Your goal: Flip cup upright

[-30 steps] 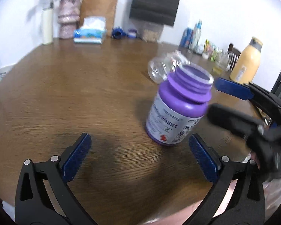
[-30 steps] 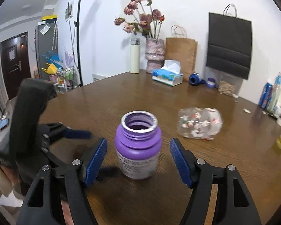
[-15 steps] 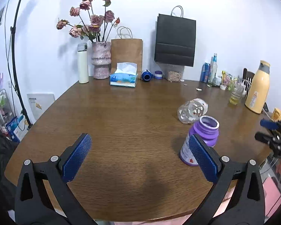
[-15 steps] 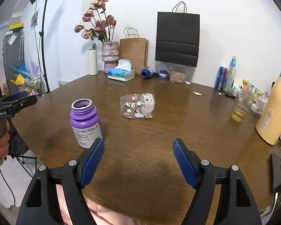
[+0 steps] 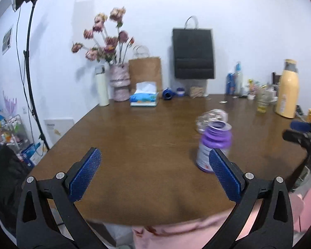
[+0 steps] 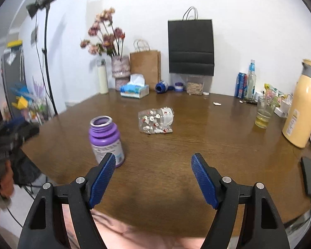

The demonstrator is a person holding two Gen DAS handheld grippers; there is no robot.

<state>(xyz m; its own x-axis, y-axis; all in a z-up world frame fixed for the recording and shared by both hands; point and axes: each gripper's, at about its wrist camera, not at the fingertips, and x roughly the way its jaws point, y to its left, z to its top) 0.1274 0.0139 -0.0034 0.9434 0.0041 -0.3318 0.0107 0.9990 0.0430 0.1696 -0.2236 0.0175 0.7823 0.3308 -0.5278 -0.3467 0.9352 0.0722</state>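
Label text on purple bottle (image 6: 105,139) unreadable (blurred)

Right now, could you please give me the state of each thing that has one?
patterned cup: lying on its side
purple bottle: upright, uncapped
drinking glass: upright, partly filled
left gripper: open, empty
right gripper: open, empty

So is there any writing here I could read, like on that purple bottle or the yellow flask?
None reads clearly.
Purple bottle: white label with print, too blurred and partly behind the right tongs.
Yellow flask: small label, too small to read.
Blue can: markings illegible.
Tissue box: pattern only, no legible words.
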